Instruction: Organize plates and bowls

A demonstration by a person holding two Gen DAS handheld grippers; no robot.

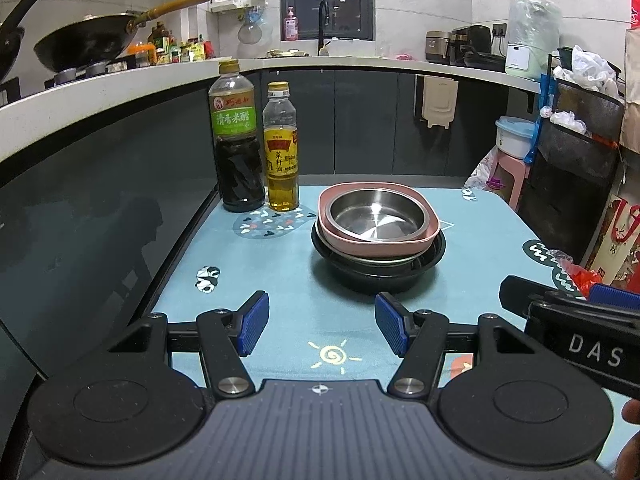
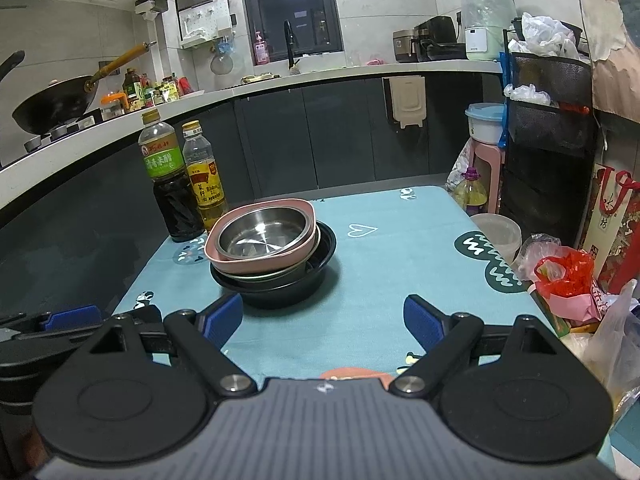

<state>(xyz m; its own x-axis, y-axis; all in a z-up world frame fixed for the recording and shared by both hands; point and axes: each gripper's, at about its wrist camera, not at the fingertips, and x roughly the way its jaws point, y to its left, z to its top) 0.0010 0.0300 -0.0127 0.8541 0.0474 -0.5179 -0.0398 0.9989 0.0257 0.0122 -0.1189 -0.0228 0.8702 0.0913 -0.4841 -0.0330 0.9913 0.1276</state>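
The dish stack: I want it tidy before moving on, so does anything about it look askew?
Yes. The pink dish, holding the steel bowl, sits off-centre on the black bowl, overhanging toward the bottles. Nothing looks spilled or broken.

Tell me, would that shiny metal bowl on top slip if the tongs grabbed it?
Probably somewhat: the steel bowl looks smooth and polished. It seems thin, so likely light and rigid. It sits loosely nested in the pink dish, so it should lift out easily.
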